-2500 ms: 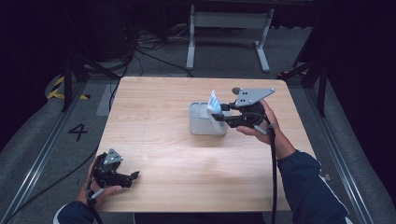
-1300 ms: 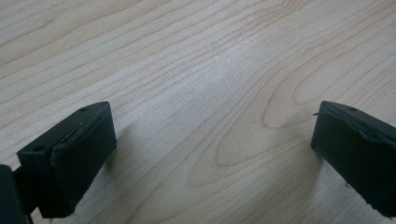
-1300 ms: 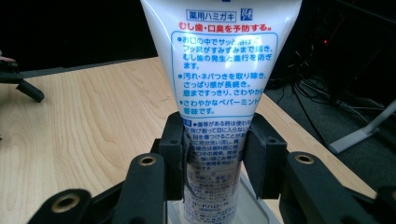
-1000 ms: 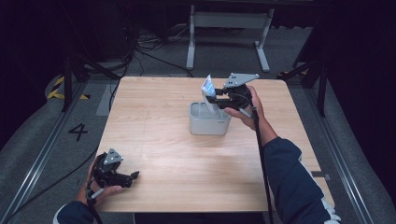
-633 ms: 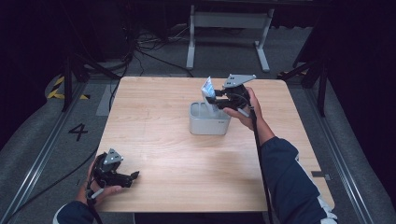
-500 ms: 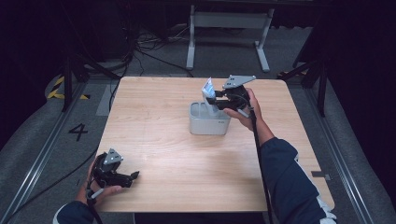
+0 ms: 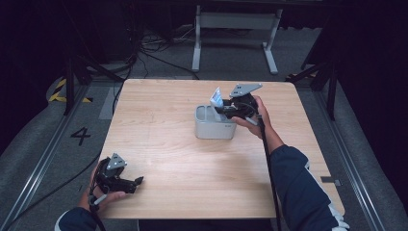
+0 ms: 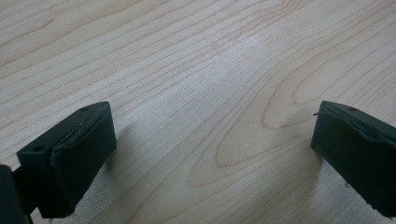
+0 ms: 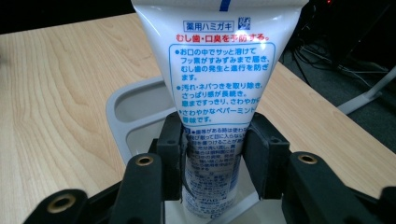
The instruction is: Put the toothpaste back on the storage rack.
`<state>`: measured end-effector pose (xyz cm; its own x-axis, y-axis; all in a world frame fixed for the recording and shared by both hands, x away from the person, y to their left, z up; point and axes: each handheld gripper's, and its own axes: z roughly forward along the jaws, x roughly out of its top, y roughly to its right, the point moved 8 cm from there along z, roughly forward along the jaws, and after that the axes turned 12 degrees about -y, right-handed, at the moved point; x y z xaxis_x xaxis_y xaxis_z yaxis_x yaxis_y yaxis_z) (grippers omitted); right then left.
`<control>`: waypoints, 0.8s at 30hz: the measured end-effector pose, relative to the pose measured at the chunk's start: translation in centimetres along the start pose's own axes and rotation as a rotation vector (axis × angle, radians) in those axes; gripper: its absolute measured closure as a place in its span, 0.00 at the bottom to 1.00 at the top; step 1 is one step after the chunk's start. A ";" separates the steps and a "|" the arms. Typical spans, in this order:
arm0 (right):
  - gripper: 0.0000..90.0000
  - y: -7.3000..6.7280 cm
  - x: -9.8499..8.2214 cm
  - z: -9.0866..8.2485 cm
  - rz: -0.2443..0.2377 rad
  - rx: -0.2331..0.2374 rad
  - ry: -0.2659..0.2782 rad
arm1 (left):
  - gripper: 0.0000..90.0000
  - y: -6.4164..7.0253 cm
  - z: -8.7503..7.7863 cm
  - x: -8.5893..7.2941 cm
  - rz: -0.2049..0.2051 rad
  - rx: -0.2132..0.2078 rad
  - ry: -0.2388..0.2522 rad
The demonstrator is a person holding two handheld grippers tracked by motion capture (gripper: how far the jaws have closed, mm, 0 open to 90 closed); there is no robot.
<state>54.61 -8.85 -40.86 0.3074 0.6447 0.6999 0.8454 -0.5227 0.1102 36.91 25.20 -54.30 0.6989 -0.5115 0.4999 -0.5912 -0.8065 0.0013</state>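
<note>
Between the right gripper's (image 9: 215, 154) jaws: one white toothpaste tube (image 9: 219, 79), clamped, upright, lower end inside one grey two-compartment holder (image 7: 214, 126) beneath. Left gripper (image 8: 212, 158): wide open, nothing held, on table (image 7: 159, 120).

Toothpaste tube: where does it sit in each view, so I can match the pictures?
High view: the toothpaste tube stands right of centre, above the grey holder, in the right hand-held gripper.
Right gripper view: it runs from top centre down between the pads.
Left gripper view: bare wooden table, no tube.
Shared landmark: the grey holder.
</note>
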 end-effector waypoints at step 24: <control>0.69 -0.2 -1.4 -0.1 -0.047 0.002 -0.102 | 0.00 0.0 0.0 0.0 0.000 0.000 0.000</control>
<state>53.98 -9.73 -41.78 0.3099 0.7219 0.6188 0.8606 -0.4897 0.1402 36.92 25.20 -54.30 0.6988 -0.5114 0.5001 -0.5912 -0.8065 0.0013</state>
